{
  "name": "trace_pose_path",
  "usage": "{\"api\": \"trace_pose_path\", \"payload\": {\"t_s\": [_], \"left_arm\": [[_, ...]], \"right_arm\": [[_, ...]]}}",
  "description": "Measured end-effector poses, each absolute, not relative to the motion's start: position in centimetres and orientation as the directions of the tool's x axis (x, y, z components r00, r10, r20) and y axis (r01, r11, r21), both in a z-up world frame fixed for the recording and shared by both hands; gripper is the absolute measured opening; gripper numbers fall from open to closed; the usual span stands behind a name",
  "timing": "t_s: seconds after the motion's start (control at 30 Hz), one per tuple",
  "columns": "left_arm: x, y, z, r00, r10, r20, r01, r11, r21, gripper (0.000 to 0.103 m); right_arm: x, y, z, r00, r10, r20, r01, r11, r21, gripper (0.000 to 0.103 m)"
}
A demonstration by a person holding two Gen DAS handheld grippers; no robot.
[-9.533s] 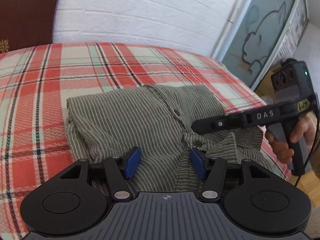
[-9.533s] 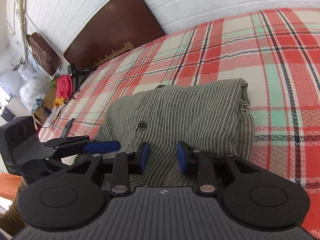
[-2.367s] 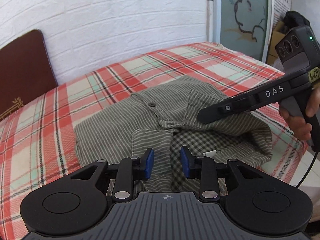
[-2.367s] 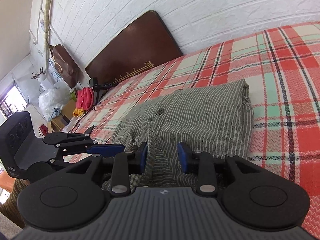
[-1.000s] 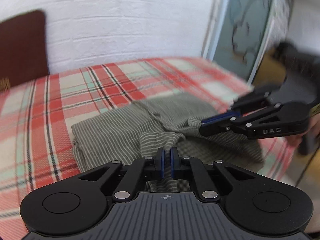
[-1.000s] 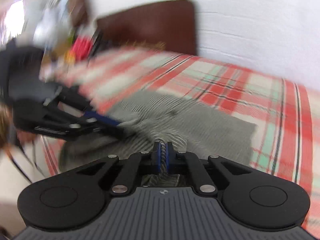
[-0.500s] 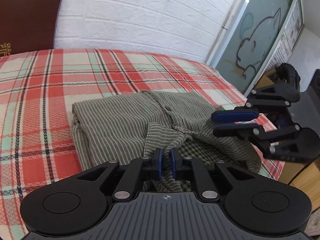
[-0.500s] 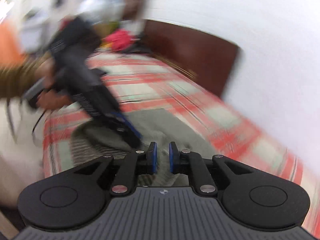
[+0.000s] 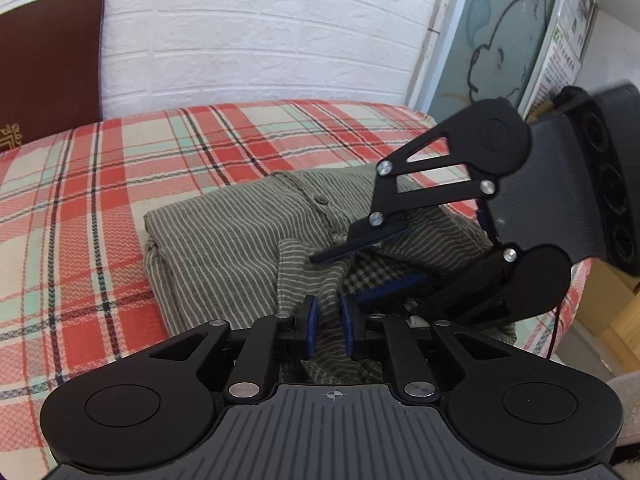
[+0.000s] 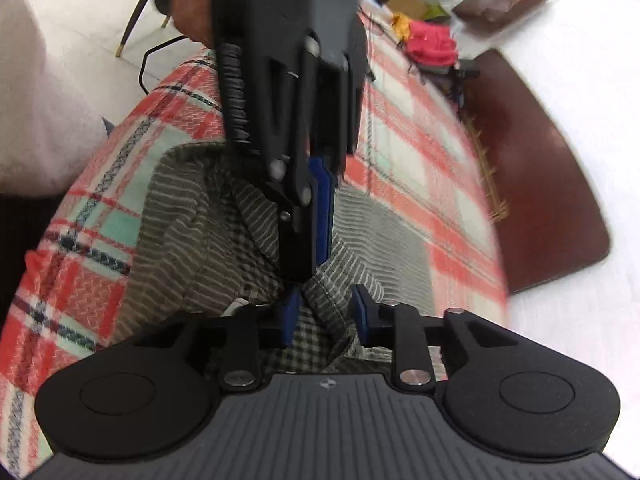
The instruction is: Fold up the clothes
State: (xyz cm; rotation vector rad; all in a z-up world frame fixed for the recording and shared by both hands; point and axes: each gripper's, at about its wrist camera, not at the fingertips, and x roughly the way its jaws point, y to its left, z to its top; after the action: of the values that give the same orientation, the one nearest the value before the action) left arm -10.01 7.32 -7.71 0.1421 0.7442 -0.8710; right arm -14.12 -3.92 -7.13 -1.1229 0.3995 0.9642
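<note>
A grey-green striped shirt (image 9: 224, 248) lies folded on the plaid bed, its collar and checked lining turned up at the near end (image 10: 192, 232). My left gripper (image 9: 326, 320) stands over the collar, jaws a little apart, with a fold of striped fabric loose between the blue pads. My right gripper (image 10: 326, 316) is open around the collar's edge, the checked lining beneath it. In the left wrist view the right gripper (image 9: 334, 280) comes in rolled from the right, its fingers spread just beyond my left pads. In the right wrist view the left gripper (image 10: 310, 268) points down right in front.
The red, white and mint plaid blanket (image 9: 100, 200) covers the bed, whose edge drops off at the right. A brown padded headboard (image 9: 44, 64) leans on the white brick wall. A glass panel with a cartoon (image 9: 500, 40) stands at the right. Red cloth (image 10: 432, 40) lies beyond the bed.
Both grippers were shut on the shirt's collar a second ago; their jaws have since parted. The right gripper has rolled over and swung in close to the left one.
</note>
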Motion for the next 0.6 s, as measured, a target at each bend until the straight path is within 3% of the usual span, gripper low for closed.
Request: {"api": "trace_pose_path", "payload": {"t_s": [0.07, 0.1, 0.23, 0.53, 0.57, 0.6], "left_arm": [[-11.0, 7.0, -7.4, 0.444, -0.605, -0.661, 0.727, 0.674, -0.128, 0.027], [-11.7, 6.7, -7.1, 0.467, -0.584, -0.664, 0.725, 0.683, -0.091, 0.033], [-13.9, 5.9, -6.6, 0.536, -0.508, -0.675, 0.707, 0.706, 0.030, 0.037], [-15.0, 4.6, -6.3, 0.618, -0.406, -0.674, 0.649, 0.747, 0.145, 0.042], [-14.8, 4.5, -6.4, 0.611, -0.405, -0.680, 0.648, 0.749, 0.136, 0.037], [-14.5, 4.5, -6.4, 0.602, -0.410, -0.685, 0.647, 0.753, 0.118, 0.011]], "right_arm": [[-12.6, -4.3, -5.9, 0.510, 0.469, -0.721, -0.860, 0.258, -0.440, 0.009], [-12.0, -4.8, -5.4, 0.493, 0.493, -0.717, -0.868, 0.330, -0.370, 0.009], [-10.0, -6.6, -3.8, 0.453, 0.571, -0.685, -0.853, 0.500, -0.147, 0.008], [-8.0, -9.8, -1.3, 0.418, 0.695, -0.585, -0.774, 0.609, 0.170, 0.008], [-7.9, -10.1, -1.3, 0.415, 0.698, -0.583, -0.768, 0.612, 0.187, 0.008], [-7.9, -10.4, -1.3, 0.412, 0.701, -0.582, -0.762, 0.616, 0.202, 0.008]]}}
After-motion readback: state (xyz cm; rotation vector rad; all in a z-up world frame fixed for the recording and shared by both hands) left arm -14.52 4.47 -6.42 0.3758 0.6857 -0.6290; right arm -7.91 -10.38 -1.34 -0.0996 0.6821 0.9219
